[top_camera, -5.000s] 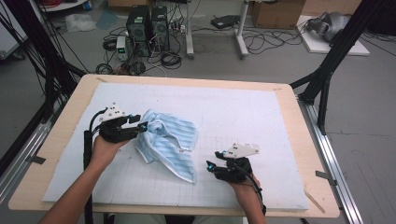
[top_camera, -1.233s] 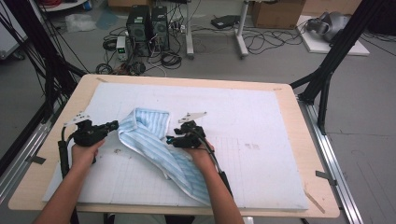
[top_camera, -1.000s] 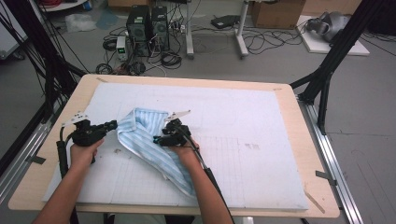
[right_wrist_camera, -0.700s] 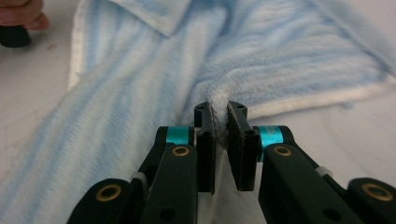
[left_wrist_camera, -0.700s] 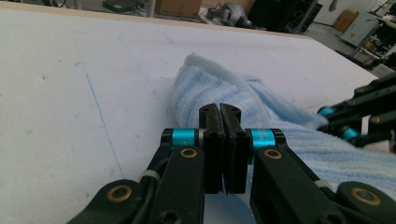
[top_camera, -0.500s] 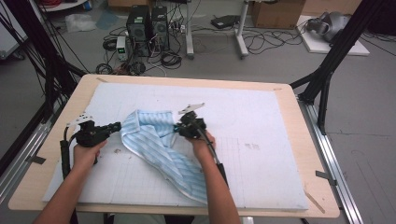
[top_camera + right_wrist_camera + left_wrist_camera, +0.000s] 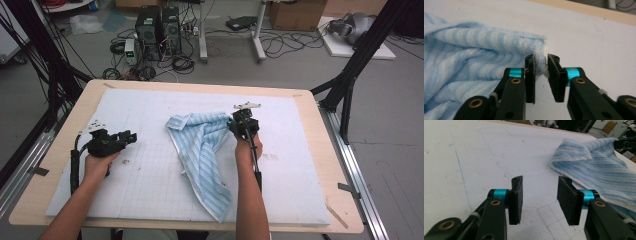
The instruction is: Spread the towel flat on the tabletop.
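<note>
White mat, rumpled blue-striped towel

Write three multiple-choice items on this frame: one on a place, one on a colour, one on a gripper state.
1. Where is the light-blue striped terry towel?
A. on the white foam mat
B. on the floor
C. folded on a chair

2. What colour are the towel's stripes?
A. red
B. pale blue and white
C. green

3. What is between the left gripper jaws?
A. the towel's corner
B. a cable
C. nothing

Answers: 1 A, it lies spread on the mat; 2 B, both gripper views show it; 3 C, bare mat shows in the gap, while the right gripper has the towel's hem between its jaws.
</note>
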{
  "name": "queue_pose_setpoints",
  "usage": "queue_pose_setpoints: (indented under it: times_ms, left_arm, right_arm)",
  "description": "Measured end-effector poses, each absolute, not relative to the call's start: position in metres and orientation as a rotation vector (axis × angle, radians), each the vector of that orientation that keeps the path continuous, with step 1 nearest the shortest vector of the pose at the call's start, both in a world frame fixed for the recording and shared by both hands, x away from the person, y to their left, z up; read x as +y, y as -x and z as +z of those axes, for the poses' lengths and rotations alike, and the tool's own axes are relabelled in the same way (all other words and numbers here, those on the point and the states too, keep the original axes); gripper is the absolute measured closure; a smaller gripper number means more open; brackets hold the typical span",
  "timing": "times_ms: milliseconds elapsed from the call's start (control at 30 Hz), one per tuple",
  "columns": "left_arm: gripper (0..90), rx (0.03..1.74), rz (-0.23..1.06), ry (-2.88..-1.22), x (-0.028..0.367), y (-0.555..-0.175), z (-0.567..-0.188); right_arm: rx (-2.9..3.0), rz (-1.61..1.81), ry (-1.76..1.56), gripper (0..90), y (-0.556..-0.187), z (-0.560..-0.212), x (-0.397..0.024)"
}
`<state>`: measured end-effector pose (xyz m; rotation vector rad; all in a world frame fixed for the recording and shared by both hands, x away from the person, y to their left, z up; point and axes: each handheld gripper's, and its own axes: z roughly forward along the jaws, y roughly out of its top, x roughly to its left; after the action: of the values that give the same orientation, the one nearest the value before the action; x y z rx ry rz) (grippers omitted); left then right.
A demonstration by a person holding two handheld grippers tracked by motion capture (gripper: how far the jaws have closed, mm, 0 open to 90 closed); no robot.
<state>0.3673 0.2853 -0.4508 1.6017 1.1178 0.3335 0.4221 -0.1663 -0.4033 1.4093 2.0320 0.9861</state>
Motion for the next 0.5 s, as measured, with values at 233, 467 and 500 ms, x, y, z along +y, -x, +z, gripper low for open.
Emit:
queue_pose_setpoints:
  times_ms: [233, 467, 500]
  left_arm:
    - [53.3, 1.108, 0.323, -1.624, 0.286, -0.365, -0.449]
    - [50.7, 1.098, 0.331, -1.611, 0.286, -0.366, -0.449]
    - [50.5, 1.09, 0.332, -1.609, 0.286, -0.365, -0.449]
  right_arm:
    - [2.01, 1.111, -1.338, 55.6, -0.397, -0.396, -0.182]
    - [2.061, 1.189, -1.312, 47.9, -0.371, -0.41, -0.203]
    - [2.075, 1.196, -1.307, 47.3, -0.368, -0.413, -0.204]
